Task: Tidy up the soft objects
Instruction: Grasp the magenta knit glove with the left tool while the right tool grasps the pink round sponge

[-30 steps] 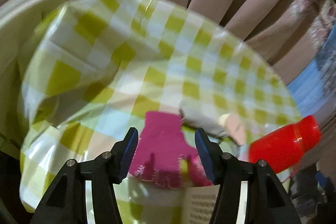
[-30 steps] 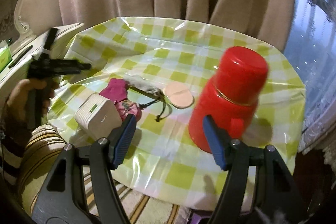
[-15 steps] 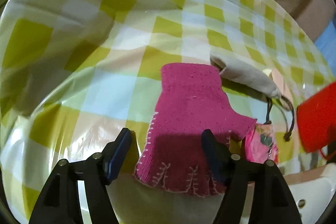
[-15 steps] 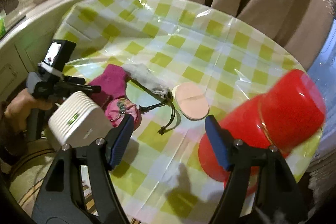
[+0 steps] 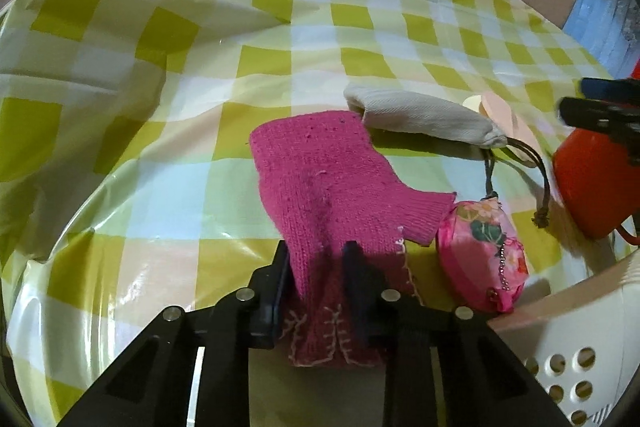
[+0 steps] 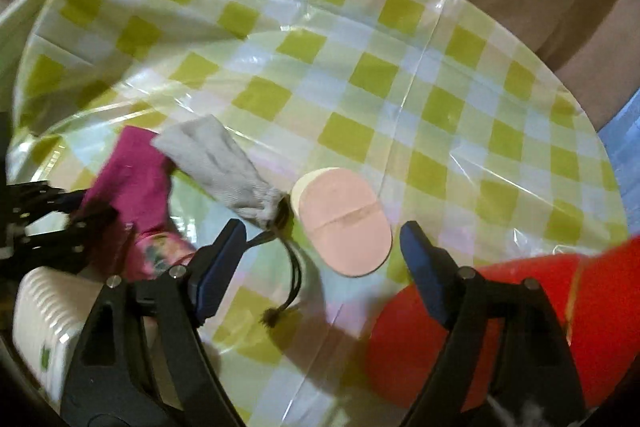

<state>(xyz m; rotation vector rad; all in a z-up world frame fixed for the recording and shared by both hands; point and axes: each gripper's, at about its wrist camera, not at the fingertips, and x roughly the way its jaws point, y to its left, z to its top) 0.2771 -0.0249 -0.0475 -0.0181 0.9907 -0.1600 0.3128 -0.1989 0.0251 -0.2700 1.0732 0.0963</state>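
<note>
Left tool [image 5: 320,269] closing on pink glove [image 5: 328,179] (right tool [image 6: 320,267] opening, empty)

The table's checked cover [image 5: 240,75] is a glossy plastic sheet, creased, with bright glare along its folds. On it the magenta glove [image 5: 328,179] is matt knitted wool with pale stitching, the grey drawstring pouch [image 5: 424,117] is matt twill-like cloth, the flowered pink purse [image 5: 480,251] has a slight satin sheen and a small metal bead chain, and the peach pad [image 6: 344,223] looks soft and matt. The red flask [image 6: 520,327] is smooth shiny plastic, and the white perforated basket [image 5: 572,347] at the cover's near edge is smooth plastic.
</note>
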